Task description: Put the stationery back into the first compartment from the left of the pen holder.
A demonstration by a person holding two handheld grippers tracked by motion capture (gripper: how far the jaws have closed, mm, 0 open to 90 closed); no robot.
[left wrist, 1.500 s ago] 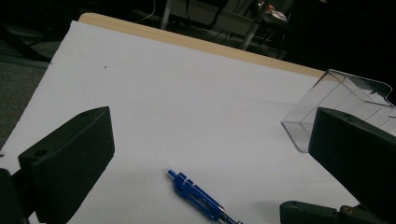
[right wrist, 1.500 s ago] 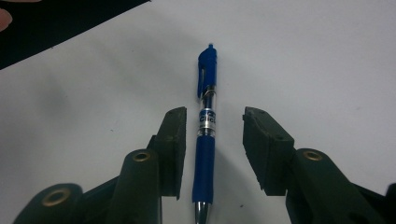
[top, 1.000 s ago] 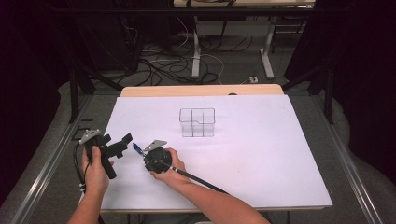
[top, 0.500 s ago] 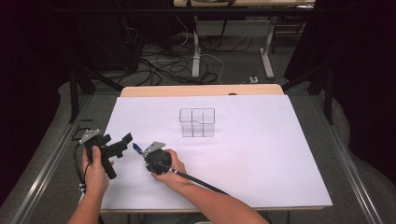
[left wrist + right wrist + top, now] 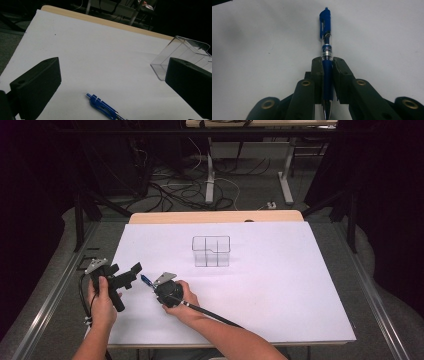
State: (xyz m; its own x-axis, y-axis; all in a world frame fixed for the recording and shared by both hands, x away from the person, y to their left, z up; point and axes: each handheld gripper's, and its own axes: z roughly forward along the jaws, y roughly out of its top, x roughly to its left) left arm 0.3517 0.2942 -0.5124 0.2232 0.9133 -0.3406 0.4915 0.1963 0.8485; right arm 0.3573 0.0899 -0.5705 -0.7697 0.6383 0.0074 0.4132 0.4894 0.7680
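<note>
Right gripper view: right gripper (image 5: 327, 72) clamped on blue click pen (image 5: 326, 42) | left gripper (image 5: 125, 277) jaws apart | clear divided box (image 5: 211, 251) mid-table

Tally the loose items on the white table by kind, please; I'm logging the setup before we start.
Blue pen, clamped in the right gripper: 1
Clear divided container: 1
Total: 2
</note>
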